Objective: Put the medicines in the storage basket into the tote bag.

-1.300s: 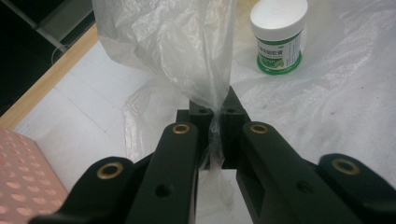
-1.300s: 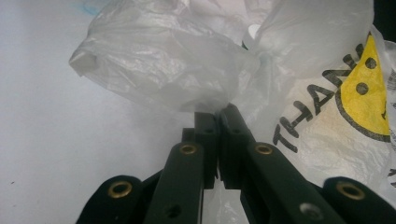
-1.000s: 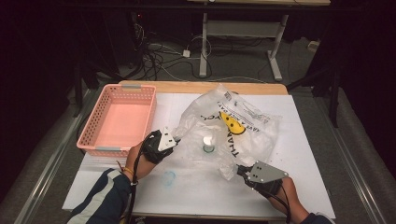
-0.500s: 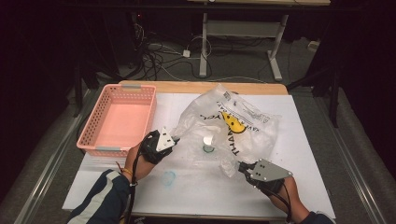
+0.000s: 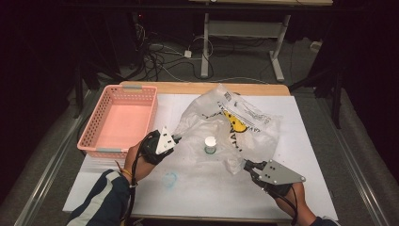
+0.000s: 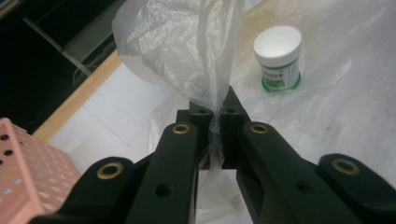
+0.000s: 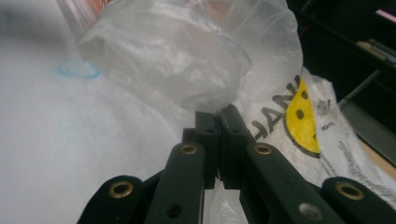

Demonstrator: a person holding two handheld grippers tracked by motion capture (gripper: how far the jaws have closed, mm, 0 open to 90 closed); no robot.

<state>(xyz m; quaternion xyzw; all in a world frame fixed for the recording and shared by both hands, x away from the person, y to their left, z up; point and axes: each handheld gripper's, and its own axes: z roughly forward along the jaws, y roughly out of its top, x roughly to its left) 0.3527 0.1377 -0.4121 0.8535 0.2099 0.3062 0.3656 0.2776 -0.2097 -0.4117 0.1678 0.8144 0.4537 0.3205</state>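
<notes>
Two grippers: both hold one plastic bag [image 5: 226, 127] by its near edge, each with the jaws closed tight on the thin film.
Left gripper [image 6: 215, 109]: it pinches a gathered fold of the bag; in the high view it sits beside the pink basket [image 5: 120, 120].
Right gripper [image 7: 218, 116]: it pinches the other corner of the edge, close to the yellow print on the bag.
Change: compared with one second ago, almost nothing changed; the hands stay at nearly the same places, the bag keeps its puffed shape, and the jar [image 5: 210, 144] stands at the same spot.
Meaning: the grip seems settled on both sides, so the bag mouth is probably being kept open, or ready for a lift.
Jar: a small white-lidded pot with a green label, upright on the tabletop [image 5: 188, 188], seemingly inside the bag.
Jar and jaws: it lies between the two grippers, a little farther from the person, near the left jaws but not touching them.
</notes>
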